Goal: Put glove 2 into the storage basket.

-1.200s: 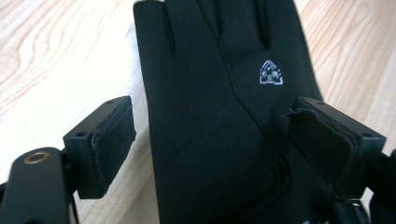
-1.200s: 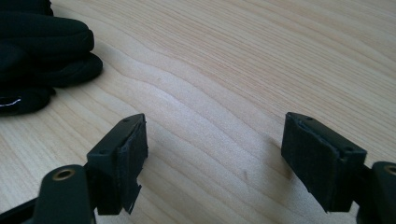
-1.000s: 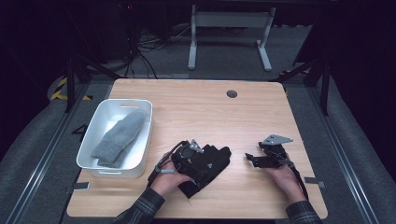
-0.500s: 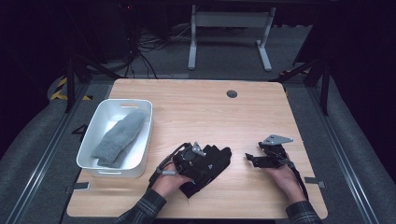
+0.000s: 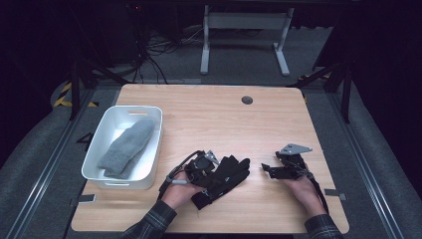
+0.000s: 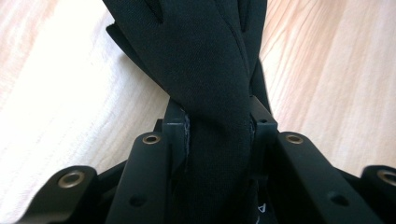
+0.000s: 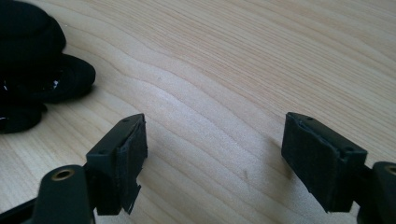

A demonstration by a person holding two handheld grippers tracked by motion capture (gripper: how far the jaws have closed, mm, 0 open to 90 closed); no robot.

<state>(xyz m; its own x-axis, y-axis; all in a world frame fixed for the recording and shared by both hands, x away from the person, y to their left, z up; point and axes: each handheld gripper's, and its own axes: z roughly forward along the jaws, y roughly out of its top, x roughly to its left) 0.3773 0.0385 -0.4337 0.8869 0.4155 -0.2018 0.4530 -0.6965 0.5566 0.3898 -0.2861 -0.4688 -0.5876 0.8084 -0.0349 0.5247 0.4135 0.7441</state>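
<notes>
Left gripper jaws just closing, apparently pinching black glove.

words on the table: none to read
words on the white bin: none to read
words on the black glove: none to read
floor at 9 o'clock from the bin: a pale painted mark like a "4", too dim to be sure
left gripper: a tiny white mark low by the glove, too small to read
</notes>
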